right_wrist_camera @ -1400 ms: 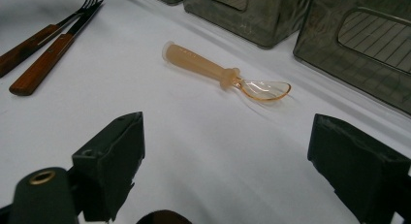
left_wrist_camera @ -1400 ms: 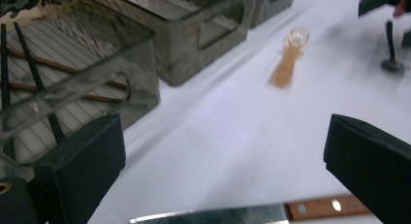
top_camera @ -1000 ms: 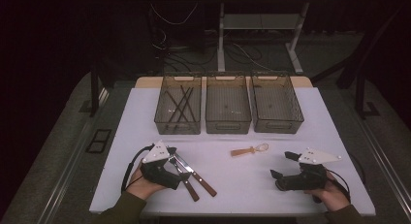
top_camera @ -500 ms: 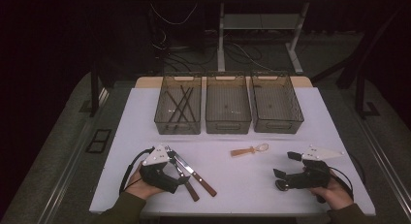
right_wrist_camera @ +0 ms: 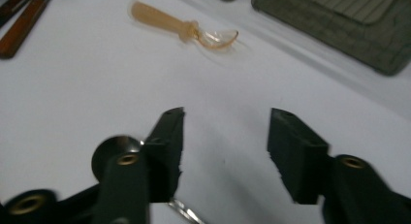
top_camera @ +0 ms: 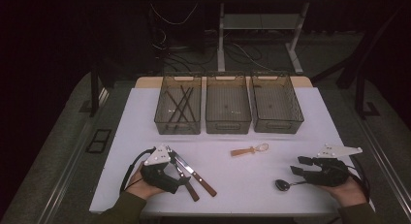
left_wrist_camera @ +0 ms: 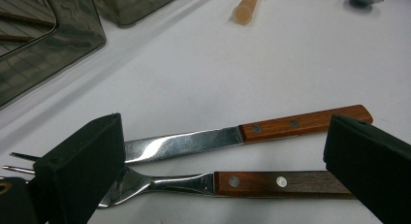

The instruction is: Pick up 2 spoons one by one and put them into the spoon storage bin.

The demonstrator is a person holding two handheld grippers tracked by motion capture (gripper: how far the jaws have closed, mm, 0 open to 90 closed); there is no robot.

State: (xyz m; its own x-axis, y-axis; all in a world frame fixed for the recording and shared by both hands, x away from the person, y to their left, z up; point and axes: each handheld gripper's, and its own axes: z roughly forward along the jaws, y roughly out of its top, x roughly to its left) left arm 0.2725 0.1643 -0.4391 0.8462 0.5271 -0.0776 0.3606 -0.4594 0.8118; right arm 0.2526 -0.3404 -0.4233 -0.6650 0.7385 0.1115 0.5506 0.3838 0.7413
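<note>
**Inspector:** State the count on the worktop [top_camera: 145, 117].

**Assistant:** Three see-through smoky bins in a row at the far side. Taking the middle bin [top_camera: 228, 104] as reference: the left bin [top_camera: 178, 104] touches or nearly touches it on one side and holds several thin dark sticks [top_camera: 180, 104], crossed; the right bin [top_camera: 276, 102] stands on the other side. Four utensils lie loose on the white surface.

**Inspector:** Describe them.

**Assistant:** Nearer the person than the middle bin lies a small spoon [top_camera: 250, 150] with an amber handle and clear bowl. Toward the left hand, a knife [left_wrist_camera: 242, 134] and a fork [left_wrist_camera: 203, 182] lie side by side, both steel with riveted wooden handles; the rivets and the fork's tines are plain in the left gripper view, not from above. Toward the right hand lies a dark metal spoon [top_camera: 285, 184].

**Inspector:** Gripper states?

**Assistant:** The left gripper [top_camera: 180, 174] is spread wide, its jaws straddling the knife and fork, holding nothing. The right gripper [top_camera: 299, 165] is parted moderately and empty; in its own view the metal spoon's round bowl sits just behind one jaw, blurred.
</note>
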